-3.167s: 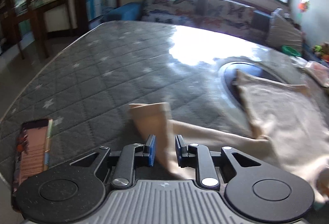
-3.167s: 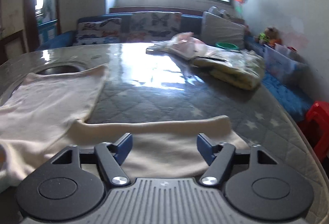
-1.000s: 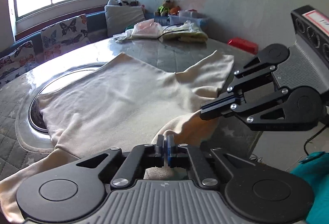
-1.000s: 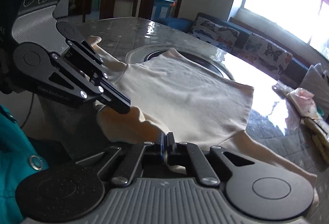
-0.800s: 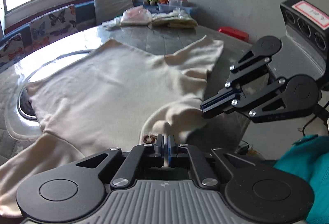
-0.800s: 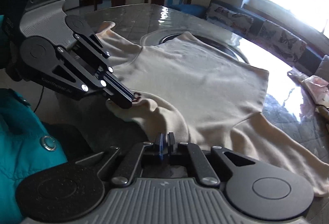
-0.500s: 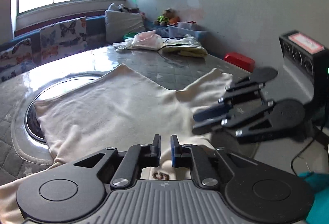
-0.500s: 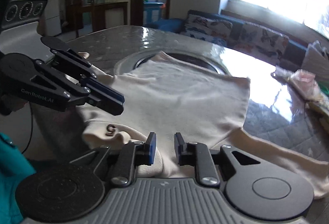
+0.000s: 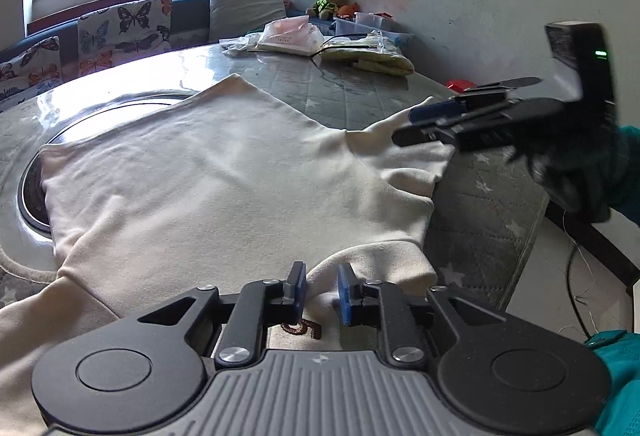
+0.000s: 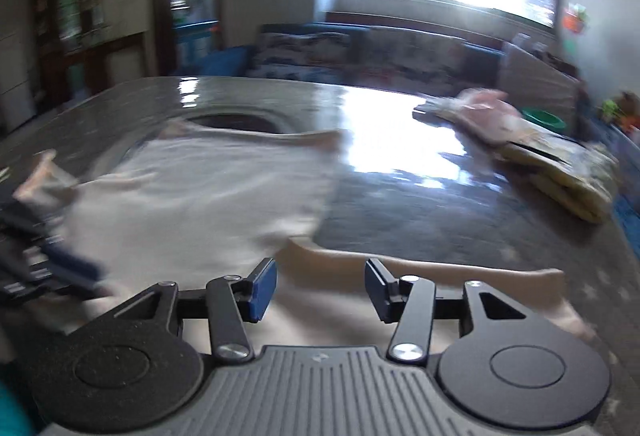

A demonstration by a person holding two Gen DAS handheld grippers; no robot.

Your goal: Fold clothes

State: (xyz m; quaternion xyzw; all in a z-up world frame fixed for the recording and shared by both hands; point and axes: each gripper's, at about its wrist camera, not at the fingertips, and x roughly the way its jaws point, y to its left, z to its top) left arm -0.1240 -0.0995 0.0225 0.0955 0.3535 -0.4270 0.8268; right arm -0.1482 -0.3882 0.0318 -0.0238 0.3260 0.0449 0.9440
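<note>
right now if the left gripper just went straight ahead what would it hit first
The left gripper, jaws open, points low across the cream shirt; it would probably meet that fabric's bunched collar edge first, though depth is unclear.

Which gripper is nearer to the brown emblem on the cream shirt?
Left. The left gripper hangs right over the brown emblem; the right gripper is off above the shirt's far sleeve.

Soft matt cream cloth shirt [image 9: 224,172] lies on a quilted table cover [image 9: 480,220] under glossy clear film.
</note>
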